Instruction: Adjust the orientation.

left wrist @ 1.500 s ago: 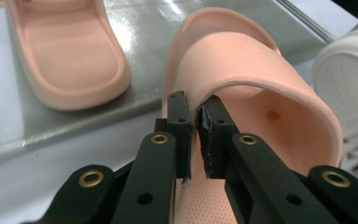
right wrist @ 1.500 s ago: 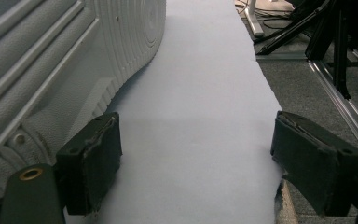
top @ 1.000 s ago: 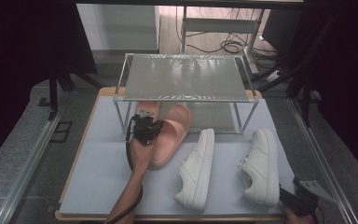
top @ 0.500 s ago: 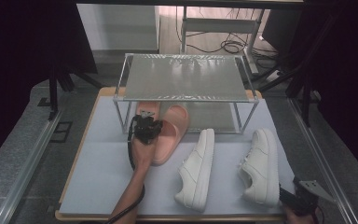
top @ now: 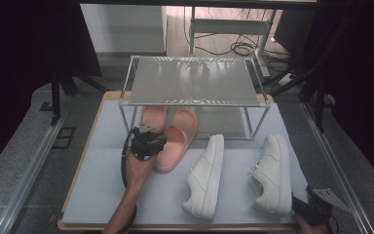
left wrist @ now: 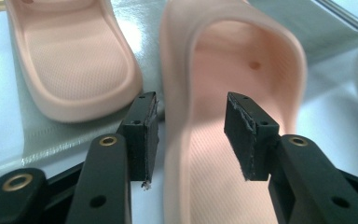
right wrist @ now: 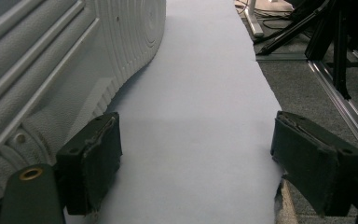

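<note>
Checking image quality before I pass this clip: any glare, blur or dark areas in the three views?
High view: the surroundings are nearly black, striped glare sits on the rack's top shelf, and the shoes are a bit soft. Left gripper view: the held pink slide is softly blurred close up, with bright glare between the two slides. Right gripper view: evenly lit, the white sneaker sharp, the claw pads slightly soft.

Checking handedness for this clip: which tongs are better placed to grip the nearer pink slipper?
Left. The left tongs stand open astride the pink slipper's side wall; the right tongs sit at the table's near corner beside a white sneaker.
</note>
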